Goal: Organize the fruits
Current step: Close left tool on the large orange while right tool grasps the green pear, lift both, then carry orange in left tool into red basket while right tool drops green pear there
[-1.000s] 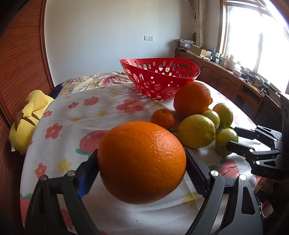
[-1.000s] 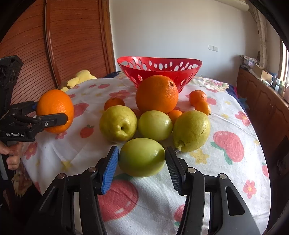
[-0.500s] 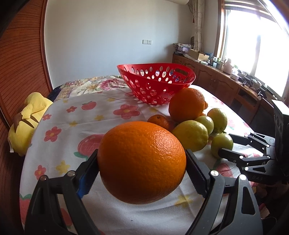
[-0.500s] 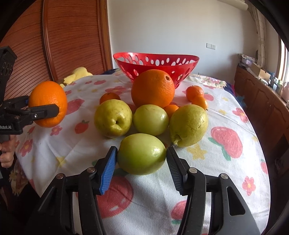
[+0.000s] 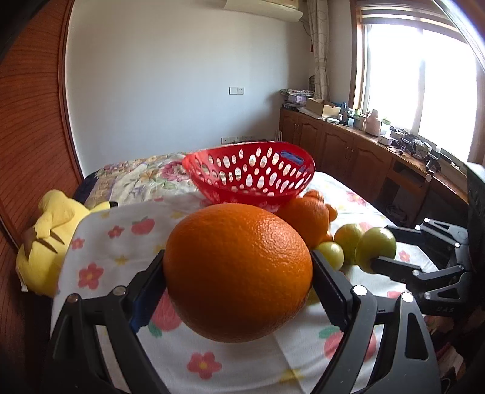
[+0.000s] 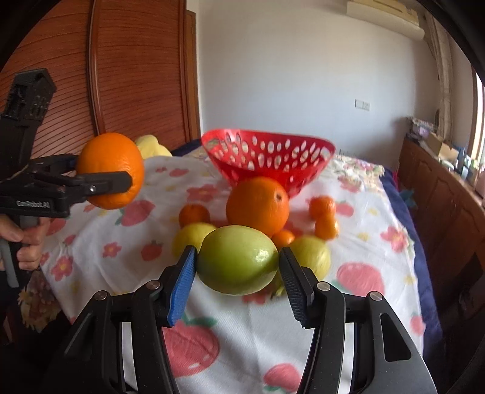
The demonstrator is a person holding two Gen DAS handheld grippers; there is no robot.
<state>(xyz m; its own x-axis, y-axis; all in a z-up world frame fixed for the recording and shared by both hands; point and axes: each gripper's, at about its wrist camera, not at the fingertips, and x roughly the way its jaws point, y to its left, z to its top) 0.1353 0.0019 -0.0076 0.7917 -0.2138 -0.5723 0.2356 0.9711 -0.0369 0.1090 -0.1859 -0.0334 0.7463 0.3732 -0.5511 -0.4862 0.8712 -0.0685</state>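
Left wrist view: big orange [image 5: 238, 272] clamped in left gripper [image 5: 238, 291], held above the floral tablecloth [image 5: 121, 242], red basket [image 5: 251, 178] behind. Right gripper [image 6: 236, 272] grips a green fruit [image 6: 238, 259] lifted over the fruit pile [image 6: 257, 206]; left gripper's body reads "GenRobot.AI".

Home bedroom. Bed [image 5: 145, 178] with floral quilt at frame centre left, behind surface draped in strawberry-and-flower cloth [image 5: 100, 242]. Yellow plush toy [image 5: 45, 239] at left edge. Ribbed wooden wardrobe door [image 6: 136, 75] fills upper left of right wrist view. Wall air conditioner [image 5: 263, 7] at top centre, curtain [image 5: 321, 45] beside bright window [image 5: 424, 85] upper right. Long wooden cabinet [image 5: 348, 148] under window, top cluttered with boxes and bottles. Light switch [image 5: 236, 90] on white wall.
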